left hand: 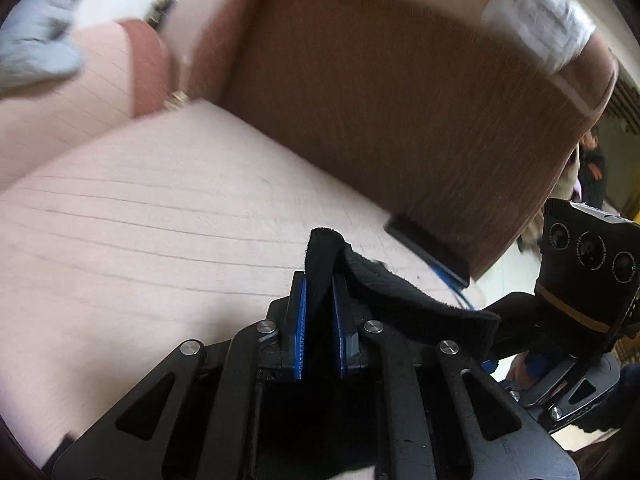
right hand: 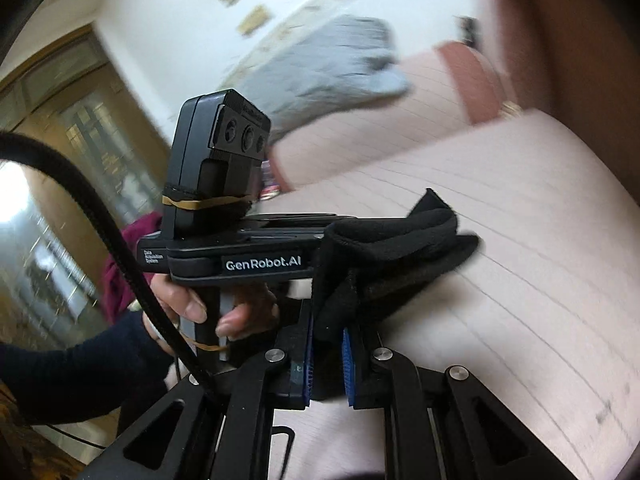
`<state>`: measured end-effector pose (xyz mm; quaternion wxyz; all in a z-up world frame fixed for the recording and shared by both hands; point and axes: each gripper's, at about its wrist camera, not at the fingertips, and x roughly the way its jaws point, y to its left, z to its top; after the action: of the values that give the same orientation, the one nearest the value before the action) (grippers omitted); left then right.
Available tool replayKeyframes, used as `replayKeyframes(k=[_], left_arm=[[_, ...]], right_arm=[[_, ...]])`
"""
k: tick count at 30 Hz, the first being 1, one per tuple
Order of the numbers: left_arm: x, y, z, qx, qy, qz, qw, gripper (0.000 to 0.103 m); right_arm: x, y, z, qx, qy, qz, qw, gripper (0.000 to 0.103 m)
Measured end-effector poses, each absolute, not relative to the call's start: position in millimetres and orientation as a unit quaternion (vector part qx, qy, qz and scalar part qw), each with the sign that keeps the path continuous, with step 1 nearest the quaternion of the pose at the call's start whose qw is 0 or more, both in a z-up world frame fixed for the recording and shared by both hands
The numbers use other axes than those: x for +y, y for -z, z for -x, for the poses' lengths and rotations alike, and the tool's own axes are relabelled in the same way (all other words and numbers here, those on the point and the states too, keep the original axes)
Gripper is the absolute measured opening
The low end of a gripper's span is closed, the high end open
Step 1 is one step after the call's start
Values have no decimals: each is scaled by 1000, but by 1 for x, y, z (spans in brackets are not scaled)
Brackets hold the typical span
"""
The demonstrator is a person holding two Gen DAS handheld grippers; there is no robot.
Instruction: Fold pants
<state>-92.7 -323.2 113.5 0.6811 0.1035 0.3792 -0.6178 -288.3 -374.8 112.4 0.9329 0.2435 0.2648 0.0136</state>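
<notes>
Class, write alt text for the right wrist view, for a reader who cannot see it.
The right gripper pinches a bunched fold of black pants between its blue pads, above a pale pink striped cushion. To its left, a hand holds the left gripper, which meets the same fabric; a grey garment lies blurred behind.

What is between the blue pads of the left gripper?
In the left wrist view, a fold of the black pants sits between the pads of the left gripper. The cloth fills the gap and runs off to the right.
</notes>
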Motion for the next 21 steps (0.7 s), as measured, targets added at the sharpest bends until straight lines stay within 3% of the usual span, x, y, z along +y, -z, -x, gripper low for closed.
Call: replayKeyframes(k=[7, 11, 14, 16, 18, 19, 20, 21], left_arm=[[-188, -124, 46, 389, 530, -18, 753, 10], [-107, -91, 20, 438, 441, 25, 783, 10], [-58, -67, 11, 476, 383, 50, 790, 11], [-37, -60, 14, 484, 366, 61, 793, 21], [-25, -60, 21, 478, 365, 70, 796, 54], [-24, -61, 26, 473, 369, 78, 796, 59], [-26, -63, 31, 467, 374, 85, 797, 61], [-26, -64, 35, 465, 377, 87, 796, 63]], right_arm=[[-307, -130, 209, 290, -101, -186, 933, 11], [-266, -90, 148, 339, -157, -197, 906, 12], [-245, -38, 106, 421, -152, -218, 867, 17], [-241, -22, 98, 451, -150, -239, 846, 17], [-250, -34, 106, 425, -174, -259, 850, 19], [-256, -46, 116, 410, -187, -266, 852, 27], [-263, -54, 125, 400, -185, -268, 857, 42], [-269, -62, 137, 386, -178, -269, 864, 48]])
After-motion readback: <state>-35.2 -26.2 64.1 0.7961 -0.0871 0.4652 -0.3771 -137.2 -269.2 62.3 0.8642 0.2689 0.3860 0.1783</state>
